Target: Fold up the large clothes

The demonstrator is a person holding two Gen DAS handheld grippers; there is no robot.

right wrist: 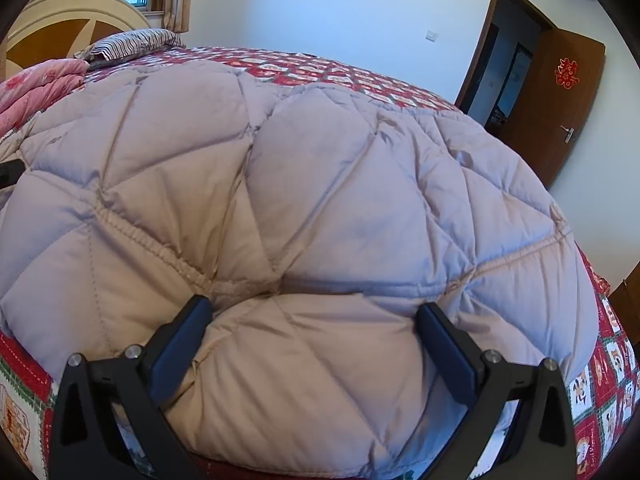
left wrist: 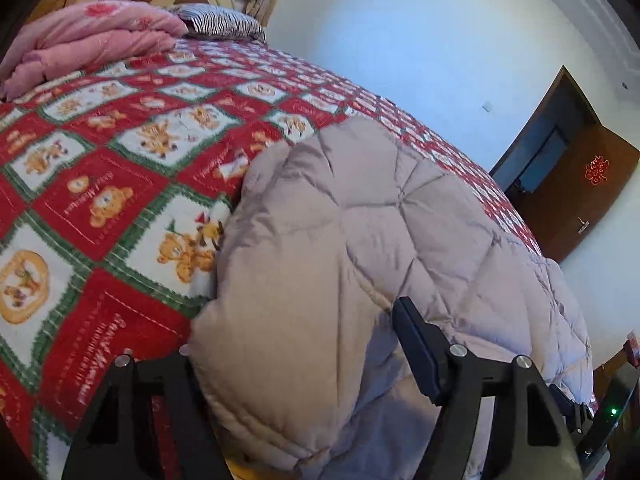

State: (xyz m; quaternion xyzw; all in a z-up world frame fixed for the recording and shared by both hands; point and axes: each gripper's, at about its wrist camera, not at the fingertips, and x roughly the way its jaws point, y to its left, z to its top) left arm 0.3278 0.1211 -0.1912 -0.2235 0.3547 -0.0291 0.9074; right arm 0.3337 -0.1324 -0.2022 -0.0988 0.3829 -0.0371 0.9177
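Observation:
A large quilted beige padded coat (right wrist: pixel 340 184) lies spread across the bed. In the left wrist view its near fold (left wrist: pixel 304 264) bulges up between the fingers of my left gripper (left wrist: pixel 304 312). The fabric hides the left finger. The right finger (left wrist: pixel 416 344) lies against the cloth, so the jaws stand partly closed on the fold. In the right wrist view my right gripper (right wrist: pixel 314 306) is wide open astride a puffy fold at the coat's near edge. Both fingertips rest in the creases beside that fold without squeezing it.
The bed wears a red, white and green bear-print cover (left wrist: pixel 100 200). A folded pink quilt (left wrist: pixel 92 36) and a striped pillow (left wrist: pixel 220 20) lie by the headboard (right wrist: pixel 60 24). An open brown door (right wrist: pixel 560 92) stands at the right, past the bed's far edge.

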